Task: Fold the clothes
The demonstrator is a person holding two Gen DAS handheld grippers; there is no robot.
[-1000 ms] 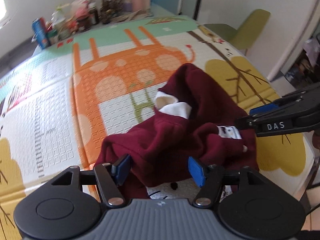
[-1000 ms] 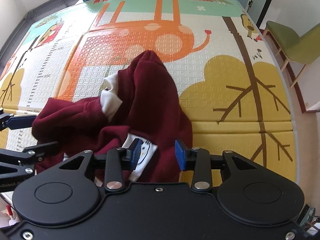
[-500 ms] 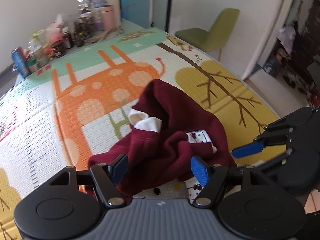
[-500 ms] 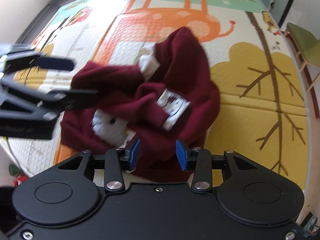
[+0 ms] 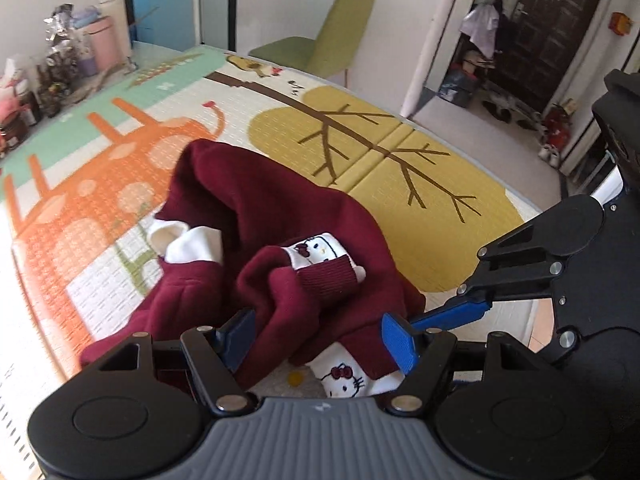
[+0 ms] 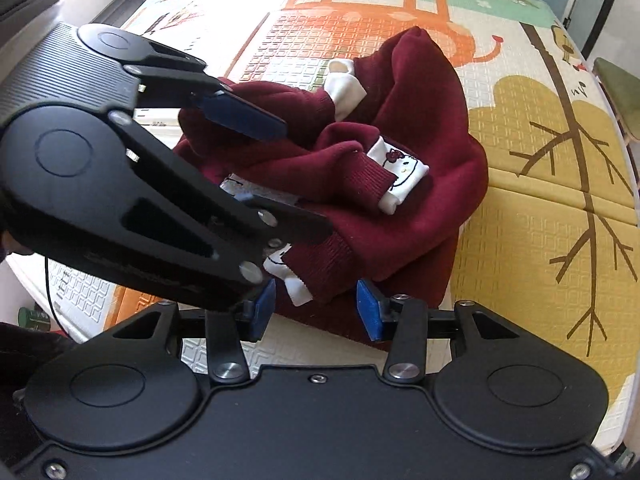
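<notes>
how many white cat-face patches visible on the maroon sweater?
2: one on the sweater cuff atop the heap, one at the near hem between left gripper fingers. Folds may hide more.

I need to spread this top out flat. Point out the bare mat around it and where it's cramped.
Bare mat: the yellow tree patch right of the maroon top, and the orange giraffe patch beyond it. Crowded: the near edge, where the left claw and right claw, both open, close in on the hem, and the far end with its bottles and jars.
</notes>
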